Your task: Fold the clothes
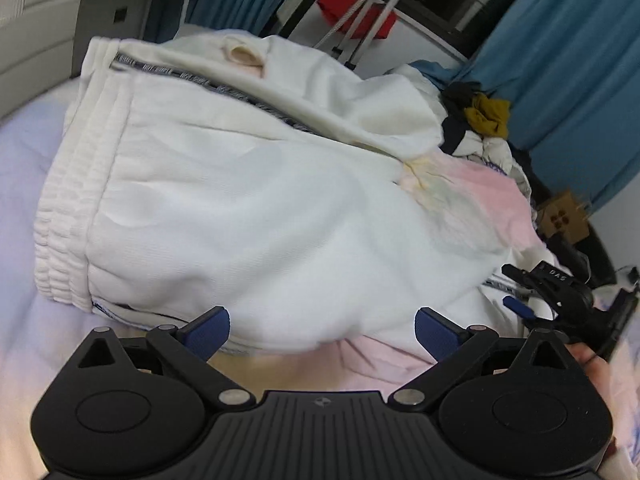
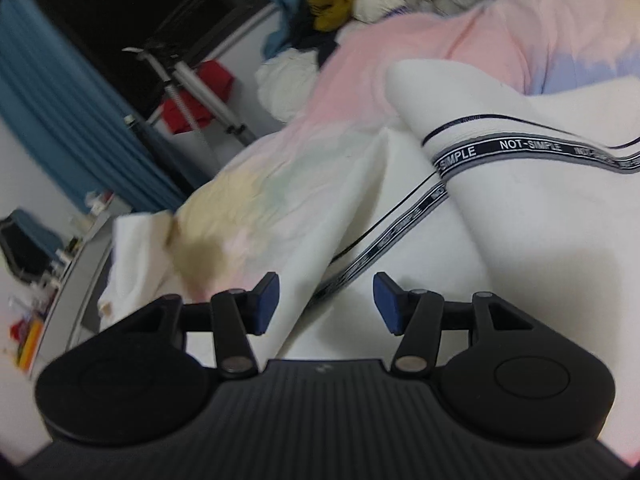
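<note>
Both claws released: left gripper (image 1: 322, 330), right gripper (image 2: 326, 304) | white trousers (image 1: 248, 200) on pastel bedsheet (image 1: 492, 192) | blue curtains (image 1: 560, 80) far

The left wrist view looks forward and down over its own left gripper (image 1: 322, 330), close above the white shorts (image 1: 240, 200) spread on a pastel bedsheet (image 1: 24, 152), toward the blue curtains (image 1: 560, 80) and a drying rack (image 1: 368, 12) behind. The right wrist view sits closer still, tilted, looking over the right gripper (image 2: 326, 304) across the same shorts' lettered stripe (image 2: 516, 148). Both views share the shorts, the sheet, the mustard cloth (image 1: 490, 114) in the clothes pile, the rack and the curtains. The right gripper also shows at the left view's right edge.
</note>
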Demonstrator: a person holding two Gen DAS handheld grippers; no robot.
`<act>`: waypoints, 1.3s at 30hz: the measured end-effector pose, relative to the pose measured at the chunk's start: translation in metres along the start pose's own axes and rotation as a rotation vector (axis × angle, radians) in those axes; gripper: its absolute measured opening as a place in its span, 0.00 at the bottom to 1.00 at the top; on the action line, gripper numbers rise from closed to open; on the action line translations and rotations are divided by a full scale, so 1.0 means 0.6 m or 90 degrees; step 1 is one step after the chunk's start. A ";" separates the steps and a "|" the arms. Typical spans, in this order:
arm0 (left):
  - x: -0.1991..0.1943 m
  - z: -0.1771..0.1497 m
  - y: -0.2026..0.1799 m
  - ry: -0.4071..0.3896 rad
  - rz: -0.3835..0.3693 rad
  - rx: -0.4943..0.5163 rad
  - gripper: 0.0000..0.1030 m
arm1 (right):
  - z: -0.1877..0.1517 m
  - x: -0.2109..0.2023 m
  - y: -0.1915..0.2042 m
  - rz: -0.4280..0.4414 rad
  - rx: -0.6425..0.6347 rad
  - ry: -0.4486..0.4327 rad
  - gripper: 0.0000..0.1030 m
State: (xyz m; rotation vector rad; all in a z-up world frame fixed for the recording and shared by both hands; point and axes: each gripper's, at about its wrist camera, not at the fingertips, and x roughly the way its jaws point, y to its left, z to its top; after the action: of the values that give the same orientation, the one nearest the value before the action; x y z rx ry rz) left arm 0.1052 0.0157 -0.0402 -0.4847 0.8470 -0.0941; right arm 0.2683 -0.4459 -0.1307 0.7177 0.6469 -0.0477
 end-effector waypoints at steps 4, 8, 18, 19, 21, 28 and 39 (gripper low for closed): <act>0.000 0.016 0.050 -0.013 -0.021 -0.029 0.97 | 0.014 0.072 -0.006 -0.012 0.016 0.007 0.53; 0.000 0.023 0.084 -0.015 -0.038 -0.047 0.97 | 0.021 0.119 0.015 -0.028 -0.028 -0.007 0.13; -0.046 0.009 0.041 -0.038 -0.008 0.001 0.97 | -0.025 -0.053 0.043 -0.072 -0.072 -0.076 0.06; -0.057 0.006 0.029 -0.045 0.005 0.017 0.97 | -0.035 -0.082 0.038 -0.078 -0.060 -0.074 0.06; -0.089 -0.002 -0.001 -0.062 0.024 0.043 0.97 | -0.059 -0.130 0.024 -0.083 -0.022 -0.057 0.06; -0.242 -0.028 -0.151 -0.101 0.010 0.138 1.00 | -0.162 -0.202 -0.025 -0.105 0.040 0.024 0.06; -0.384 -0.084 -0.340 -0.101 0.006 0.196 1.00 | -0.161 -0.211 -0.020 -0.066 0.002 0.014 0.07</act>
State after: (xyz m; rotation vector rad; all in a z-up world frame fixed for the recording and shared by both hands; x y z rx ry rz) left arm -0.0628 -0.1220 0.1835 -0.1954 0.6649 -0.1725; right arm 0.1115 -0.4168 -0.1210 0.6886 0.7045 -0.1370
